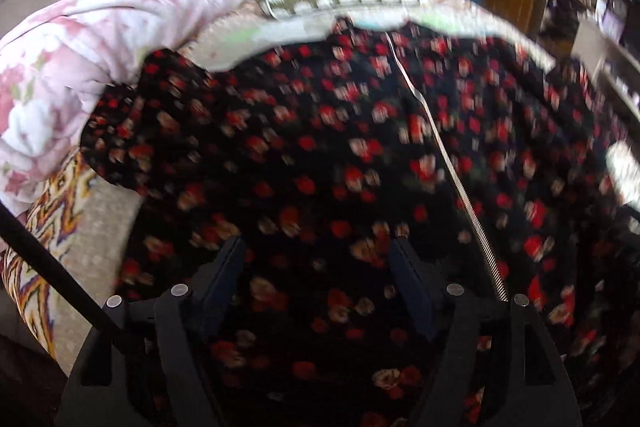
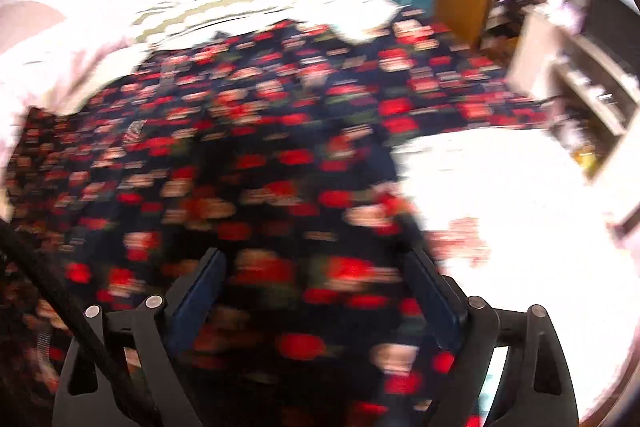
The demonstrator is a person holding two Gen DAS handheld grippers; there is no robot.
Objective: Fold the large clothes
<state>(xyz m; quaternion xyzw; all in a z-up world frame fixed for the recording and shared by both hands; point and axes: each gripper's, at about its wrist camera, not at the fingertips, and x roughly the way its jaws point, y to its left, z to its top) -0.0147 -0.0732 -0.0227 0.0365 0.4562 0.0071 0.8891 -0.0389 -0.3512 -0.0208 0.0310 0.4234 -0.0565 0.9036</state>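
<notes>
I am hovering both grippers spread wide and empty over the floral garment [image 1: 320, 155] lying on the bed [image 2: 500, 179]; its zipper [image 1: 444, 163] is running away from my left gripper [image 1: 320, 247], while my right gripper [image 2: 316, 259] is nearing the garment's right edge.

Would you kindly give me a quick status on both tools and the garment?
Left tool open, right tool open, both over the floral garment. Garment spread on bed, zipper showing. Pink quilt beside it.
</notes>
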